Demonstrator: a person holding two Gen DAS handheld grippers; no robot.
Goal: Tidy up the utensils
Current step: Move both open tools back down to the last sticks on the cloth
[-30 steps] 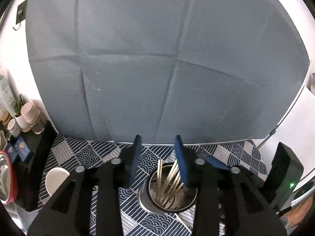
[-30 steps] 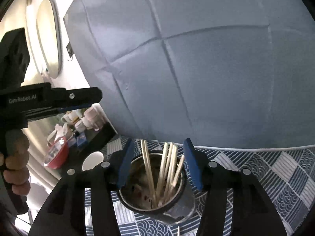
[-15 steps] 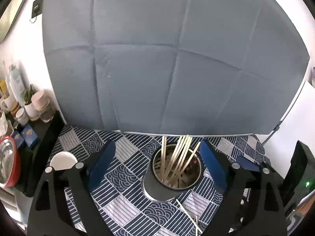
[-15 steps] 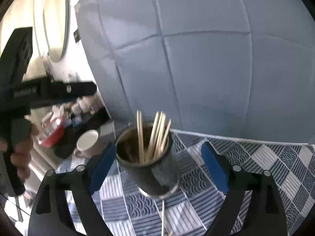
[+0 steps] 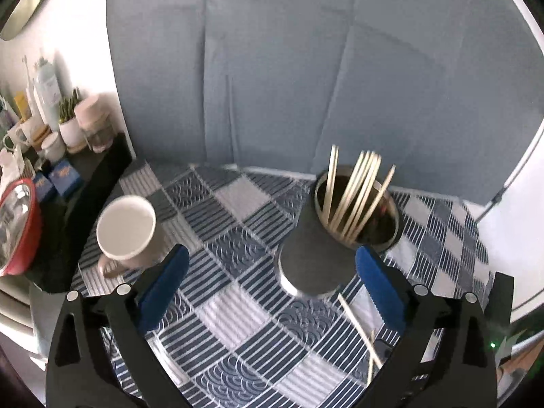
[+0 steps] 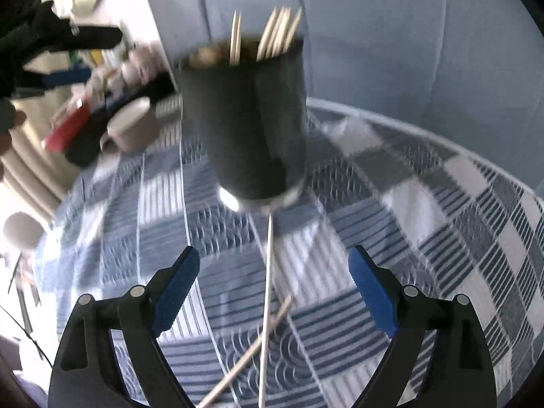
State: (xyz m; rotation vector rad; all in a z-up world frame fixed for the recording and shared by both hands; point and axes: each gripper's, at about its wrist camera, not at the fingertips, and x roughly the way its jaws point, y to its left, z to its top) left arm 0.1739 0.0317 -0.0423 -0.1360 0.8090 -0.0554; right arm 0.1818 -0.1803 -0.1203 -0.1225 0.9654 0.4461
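Both tools hang empty over the patterned table (image 5: 238, 309): the left tool (image 5: 268, 278) still spreading, the right tool (image 6: 273, 282) wide apart above two loose chopsticks (image 6: 267, 306), apparently bound for the metal holder (image 6: 243, 119) of upright chopsticks.

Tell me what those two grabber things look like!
Both look the same. The left gripper has two black plastic arms with cut-out slots and small silver bolts, ending in bright blue fingertips. The right gripper matches: black frame, silver bolts, blue fingertips. No cables or sleeves show.
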